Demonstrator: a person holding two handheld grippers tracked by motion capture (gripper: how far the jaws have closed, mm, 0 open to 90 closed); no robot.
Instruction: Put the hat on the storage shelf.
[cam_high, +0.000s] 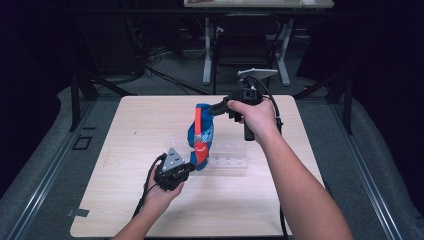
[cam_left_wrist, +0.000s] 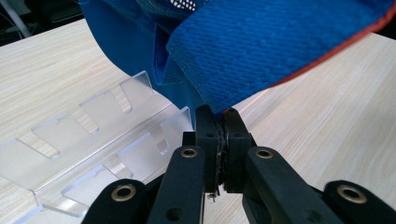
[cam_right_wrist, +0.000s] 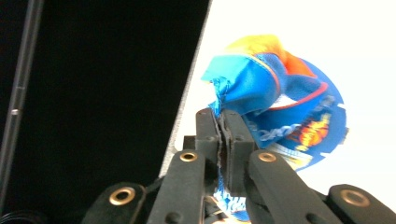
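1. The left gripper (cam_high: 186, 169) was clamped shut on the lower edge of a blue cloth item (cam_high: 201, 135), a thin fold of fabric pinched between its fingers (cam_left_wrist: 208, 135), as the left gripper view showed.
2. The right gripper (cam_high: 214, 108) gripped the upper end of the same cloth; in the right gripper view the fabric ran down between the pressed-together fingers (cam_right_wrist: 236, 140).
3. Held at both ends, the cloth hung stretched between the two grippers above the middle of the worktop (cam_high: 125, 125), its lower end just at a clear plastic rack (cam_high: 227, 159). This two-point hold probably kept it spread and under control for lowering onto or beside the rack.
4. The cloth was bright blue, woven and mesh-like in places, with an orange-red strip (cam_high: 198, 131) running along its length and a red-edged hem.
5. Printed lettering and a yellow-orange flame-like mark showed on it in the right gripper view; the words were too small to read.
6. The rack lay flat on the worktop, with slotted dividers standing upright.
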